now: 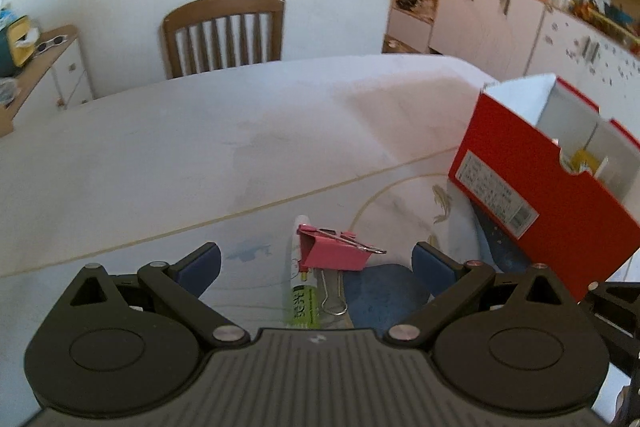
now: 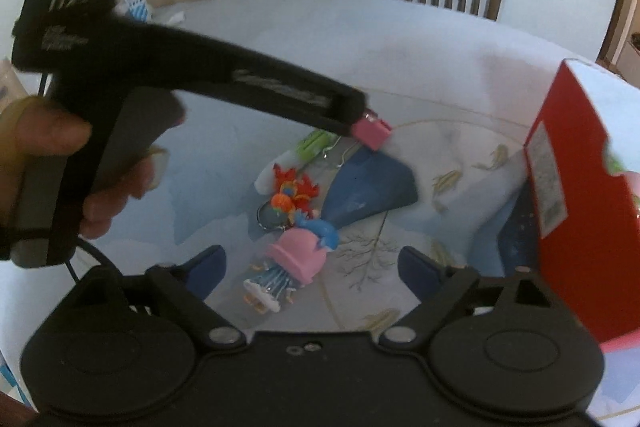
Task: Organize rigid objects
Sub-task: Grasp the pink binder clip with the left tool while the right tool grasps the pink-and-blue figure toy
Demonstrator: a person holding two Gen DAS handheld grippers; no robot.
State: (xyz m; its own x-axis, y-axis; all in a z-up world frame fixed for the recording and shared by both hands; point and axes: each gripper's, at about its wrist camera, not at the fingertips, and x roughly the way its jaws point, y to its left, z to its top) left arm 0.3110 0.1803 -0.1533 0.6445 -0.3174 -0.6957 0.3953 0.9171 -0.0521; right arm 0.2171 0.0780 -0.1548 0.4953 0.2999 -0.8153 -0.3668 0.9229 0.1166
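Note:
A pink binder clip (image 1: 332,251) lies on the table between the blue pads of my left gripper (image 1: 316,267), which stands open and does not touch it. A green and white tube (image 1: 302,301) lies just under the clip. In the right wrist view my right gripper (image 2: 314,267) is open around a small figure with a pink hat (image 2: 298,259), the pads clear of it. A colourful keyring toy (image 2: 292,195) lies beyond the figure. The binder clip (image 2: 372,131) and tube (image 2: 314,143) show farther back, under the left tool's black body (image 2: 240,79).
A red box (image 1: 540,195) with white dividers stands open at the right, close to both grippers; it also fills the right edge as the red box (image 2: 580,207). A hand (image 2: 48,147) holds the left tool. A wooden chair (image 1: 224,31) stands behind the cloth-covered table (image 1: 200,147).

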